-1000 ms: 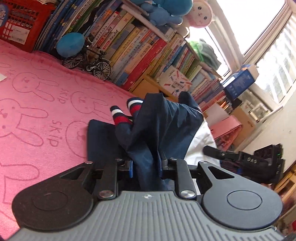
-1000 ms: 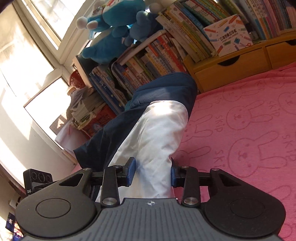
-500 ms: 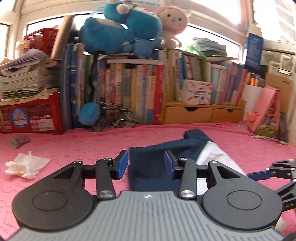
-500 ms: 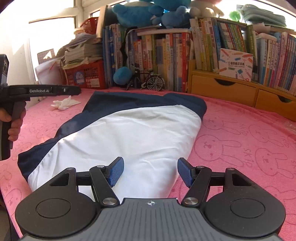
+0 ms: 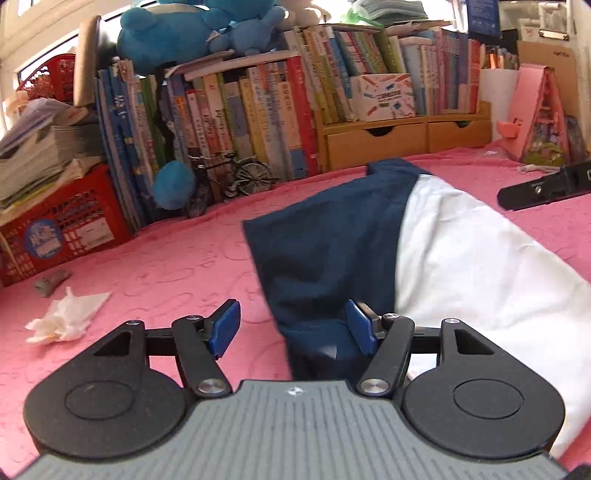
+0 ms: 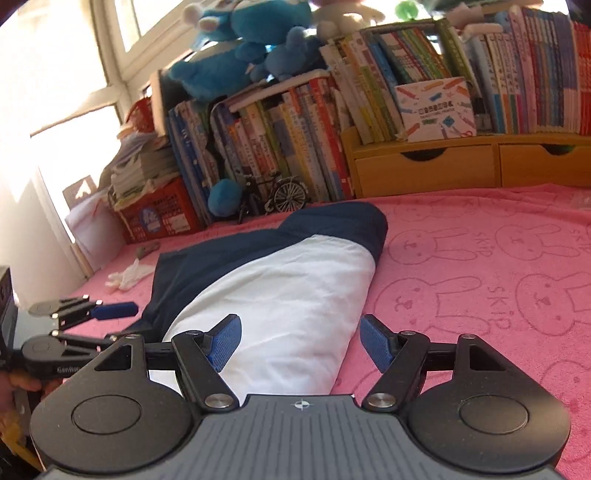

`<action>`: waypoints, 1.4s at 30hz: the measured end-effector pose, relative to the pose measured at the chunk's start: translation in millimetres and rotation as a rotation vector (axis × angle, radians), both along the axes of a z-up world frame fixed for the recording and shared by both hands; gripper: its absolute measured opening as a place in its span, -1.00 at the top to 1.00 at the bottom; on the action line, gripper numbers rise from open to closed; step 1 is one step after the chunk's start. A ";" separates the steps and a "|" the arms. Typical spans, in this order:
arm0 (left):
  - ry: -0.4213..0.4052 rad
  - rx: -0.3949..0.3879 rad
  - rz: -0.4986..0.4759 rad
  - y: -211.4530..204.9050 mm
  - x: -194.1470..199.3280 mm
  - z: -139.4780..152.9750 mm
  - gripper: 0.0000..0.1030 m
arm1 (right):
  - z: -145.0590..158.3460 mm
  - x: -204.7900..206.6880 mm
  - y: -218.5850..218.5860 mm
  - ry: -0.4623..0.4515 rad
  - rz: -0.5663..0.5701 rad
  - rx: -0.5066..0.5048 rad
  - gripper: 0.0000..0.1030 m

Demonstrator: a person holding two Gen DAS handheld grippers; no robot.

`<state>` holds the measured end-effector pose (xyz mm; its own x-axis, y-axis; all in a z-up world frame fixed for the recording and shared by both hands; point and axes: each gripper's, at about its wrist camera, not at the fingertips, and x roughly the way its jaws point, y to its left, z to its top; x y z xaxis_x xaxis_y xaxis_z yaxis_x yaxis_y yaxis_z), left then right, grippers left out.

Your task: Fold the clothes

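A navy and white garment lies folded flat on the pink rabbit-print blanket. My left gripper stands open at its near navy corner, with cloth between the blue pads but not clamped. In the right wrist view the same garment stretches away from me. My right gripper is open over its white near end, nothing held. The left gripper shows at the left edge of the right wrist view, and the right gripper's black finger appears at the right edge of the left wrist view.
A crumpled white tissue and a small grey object lie left on the blanket. Behind stand a red crate, a row of books, a model bicycle, wooden drawers and blue plush toys.
One second ago both grippers held the garment up, shut on it. They laid it flat on the blanket, let go and opened; now both have opened wider.
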<state>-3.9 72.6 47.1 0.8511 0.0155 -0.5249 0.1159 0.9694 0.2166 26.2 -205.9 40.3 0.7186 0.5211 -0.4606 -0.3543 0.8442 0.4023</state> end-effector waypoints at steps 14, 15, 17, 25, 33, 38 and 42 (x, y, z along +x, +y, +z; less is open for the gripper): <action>0.277 -0.403 -0.365 -77.5 128.1 36.4 -0.55 | -42.5 54.0 0.6 0.067 0.045 0.175 -0.35; 0.326 -0.419 -0.344 -82.8 143.3 26.5 -0.55 | -42.8 54.5 0.5 0.071 0.045 0.179 -0.35; 0.415 -0.463 -0.299 -88.7 171.6 7.7 -0.55 | -43.9 55.3 0.3 0.081 0.046 0.182 -0.35; 0.439 -0.718 -0.393 -76.1 196.3 -11.7 0.64 | -46.5 58.7 1.6 0.102 0.053 0.181 -0.40; 0.539 -0.801 -0.308 -72.8 220.9 -31.5 0.59 | -45.7 58.9 3.9 0.107 0.062 0.170 -0.44; 0.479 -0.829 -0.334 -74.4 226.1 -20.9 0.81 | -45.9 59.3 4.1 0.109 0.066 0.168 -0.44; 0.466 -0.849 -0.298 -69.8 240.0 -14.0 0.88 | -45.2 59.5 6.5 0.109 0.073 0.158 -0.44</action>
